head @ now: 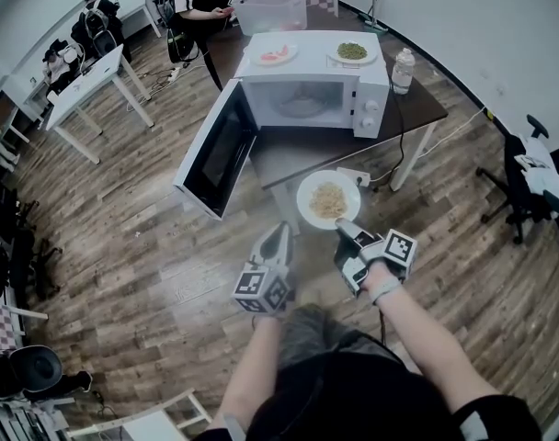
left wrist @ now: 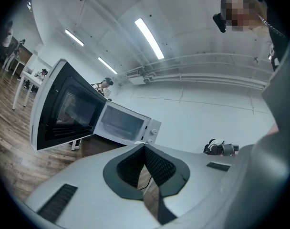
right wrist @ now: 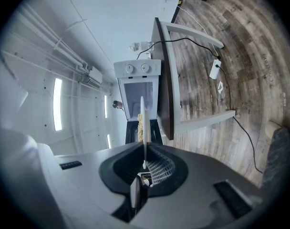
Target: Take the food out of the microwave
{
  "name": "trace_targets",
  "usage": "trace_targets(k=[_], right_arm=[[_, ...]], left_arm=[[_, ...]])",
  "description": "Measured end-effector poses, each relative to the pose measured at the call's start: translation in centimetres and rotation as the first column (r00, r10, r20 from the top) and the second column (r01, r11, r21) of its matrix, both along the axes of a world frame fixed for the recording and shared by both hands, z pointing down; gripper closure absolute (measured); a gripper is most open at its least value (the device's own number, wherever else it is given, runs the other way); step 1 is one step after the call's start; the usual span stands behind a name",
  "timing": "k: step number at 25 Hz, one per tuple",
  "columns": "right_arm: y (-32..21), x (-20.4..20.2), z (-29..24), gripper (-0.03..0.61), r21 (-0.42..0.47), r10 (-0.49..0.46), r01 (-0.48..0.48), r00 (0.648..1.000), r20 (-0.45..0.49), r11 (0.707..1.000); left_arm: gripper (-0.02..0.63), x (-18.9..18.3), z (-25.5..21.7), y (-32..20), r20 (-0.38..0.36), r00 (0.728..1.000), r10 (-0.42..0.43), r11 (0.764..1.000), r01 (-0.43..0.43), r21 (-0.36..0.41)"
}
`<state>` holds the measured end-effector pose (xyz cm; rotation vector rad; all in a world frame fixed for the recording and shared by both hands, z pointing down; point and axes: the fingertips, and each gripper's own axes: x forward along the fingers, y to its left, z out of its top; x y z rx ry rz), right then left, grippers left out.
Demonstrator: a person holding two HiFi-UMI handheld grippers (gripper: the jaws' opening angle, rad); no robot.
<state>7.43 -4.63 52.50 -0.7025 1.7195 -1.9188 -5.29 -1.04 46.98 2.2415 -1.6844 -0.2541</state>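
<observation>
Head view: high, steeply down. Left gripper view upright, right gripper view rolled sideways, both low. All share the microwave (head: 302,99) ahead of the jaws.

Wood-plank floor (head: 123,246), white walls (head: 473,16) — white desk (head: 91,76), black chair (head: 519,191)

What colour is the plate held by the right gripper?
The plate is white; the head view shows it best.

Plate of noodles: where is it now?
Head view, centre: the plate is outside the microwave, held by its rim in the right tongs, at the table edge.
</observation>
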Motion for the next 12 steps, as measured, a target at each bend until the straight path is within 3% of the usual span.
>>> trace_targets(k=[12], right_arm=[[2.3,1.4,-0.4,0.563,0.017,-0.011,0.011,1.000,0.012,1.000]], left_arm=[[0.603,1.7,0.0,2.6,0.005,1.000,-0.011,1.000,0.011,0.011]])
